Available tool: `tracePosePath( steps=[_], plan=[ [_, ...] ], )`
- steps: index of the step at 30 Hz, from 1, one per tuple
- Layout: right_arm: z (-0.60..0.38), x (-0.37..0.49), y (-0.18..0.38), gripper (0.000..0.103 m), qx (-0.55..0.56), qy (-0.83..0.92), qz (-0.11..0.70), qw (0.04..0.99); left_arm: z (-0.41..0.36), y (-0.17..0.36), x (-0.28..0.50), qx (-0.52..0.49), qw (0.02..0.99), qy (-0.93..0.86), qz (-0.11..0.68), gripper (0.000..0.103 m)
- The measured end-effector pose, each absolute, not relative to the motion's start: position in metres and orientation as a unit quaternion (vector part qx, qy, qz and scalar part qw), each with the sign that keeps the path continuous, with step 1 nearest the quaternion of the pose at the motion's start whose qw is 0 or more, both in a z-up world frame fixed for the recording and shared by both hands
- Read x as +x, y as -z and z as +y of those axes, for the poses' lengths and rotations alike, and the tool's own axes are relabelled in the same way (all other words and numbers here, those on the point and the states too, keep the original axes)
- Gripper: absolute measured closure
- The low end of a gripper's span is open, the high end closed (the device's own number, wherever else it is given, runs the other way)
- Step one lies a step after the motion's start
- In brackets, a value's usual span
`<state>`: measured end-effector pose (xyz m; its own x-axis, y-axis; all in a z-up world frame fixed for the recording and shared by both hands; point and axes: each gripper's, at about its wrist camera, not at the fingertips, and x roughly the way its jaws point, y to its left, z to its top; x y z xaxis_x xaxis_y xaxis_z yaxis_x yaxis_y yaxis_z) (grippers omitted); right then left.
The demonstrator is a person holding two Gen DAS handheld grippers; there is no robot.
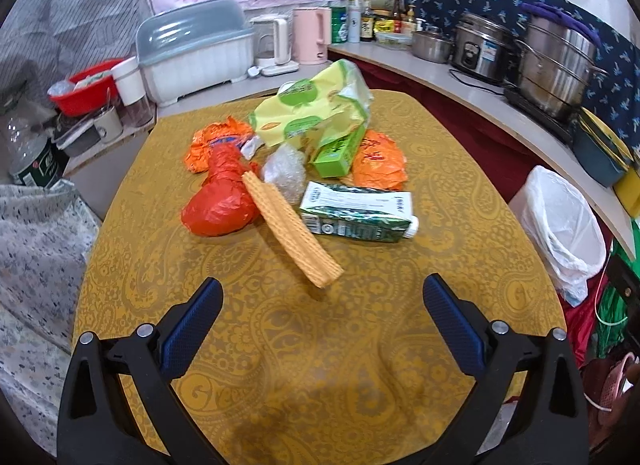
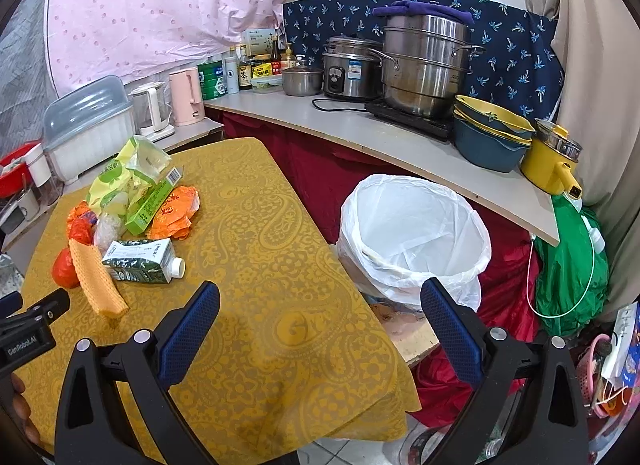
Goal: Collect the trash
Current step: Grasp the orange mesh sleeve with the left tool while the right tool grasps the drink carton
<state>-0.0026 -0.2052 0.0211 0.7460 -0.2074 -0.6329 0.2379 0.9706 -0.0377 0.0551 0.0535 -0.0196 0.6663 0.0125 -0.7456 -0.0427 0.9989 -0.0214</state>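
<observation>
A: Jaws first, L and R?

B: Left gripper [image 1: 322, 297] has its jaws spread wide, nothing between them, blue pads bare. Right gripper [image 2: 320, 299], same: wide apart, holding nothing.

A: Where do they sit rel. to the milk carton?

B: Left gripper hangs over bare cloth on the near side of the milk carton [image 1: 357, 211], apart from it. Right gripper is further toward the table's edge, w/ one finger over the cloth and the other over the trash bin [image 2: 412, 237].

A: And the trash itself?

B: All bunched around that carton on the yellow tablecloth [image 1: 320, 365]. Carton lies on its side, cap pointing toward the bin side. Touching its other end is a folded orange waffle cloth [image 1: 292, 229], one end sticking out toward the left gripper. Past the cloth, a red plastic bag [image 1: 220, 201]. Just behind the carton, a crumpled clear wrap [image 1: 284, 171] and a green box [image 1: 334, 155] leaning up. Behind those, a big yellow-green package [image 1: 312, 109], w/ orange wrappers [image 1: 380, 163] either side.

A: Bin?

B: Beside the table, off its edge, well apart from the carton; white liner, looks empty inside. Counter [image 2: 360, 133] behind it w/ steel pots [image 2: 424, 65].
</observation>
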Motion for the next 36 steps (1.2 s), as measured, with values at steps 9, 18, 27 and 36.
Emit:
tracePosePath(
  steps=[9,18,27,36],
  plan=[
    [-0.187,0.036,-0.011,0.007,0.025,0.108,0.354,0.929,0.083,0.044,0.1,-0.043,0.896,-0.042,0.44,0.007],
    [-0.158,0.086,0.01,0.007,0.012,0.07,0.379,0.923,0.085,0.075,0.142,-0.043,0.881,-0.045,0.469,0.009],
    [-0.12,0.127,0.03,0.007,0.0,0.017,0.402,0.915,0.091,0.102,0.165,-0.048,0.858,-0.006,0.511,0.075],
    [-0.077,0.16,0.053,0.007,-0.023,-0.067,0.416,0.907,0.115,0.099,0.164,-0.056,0.856,0.003,0.515,0.092]
  ],
)
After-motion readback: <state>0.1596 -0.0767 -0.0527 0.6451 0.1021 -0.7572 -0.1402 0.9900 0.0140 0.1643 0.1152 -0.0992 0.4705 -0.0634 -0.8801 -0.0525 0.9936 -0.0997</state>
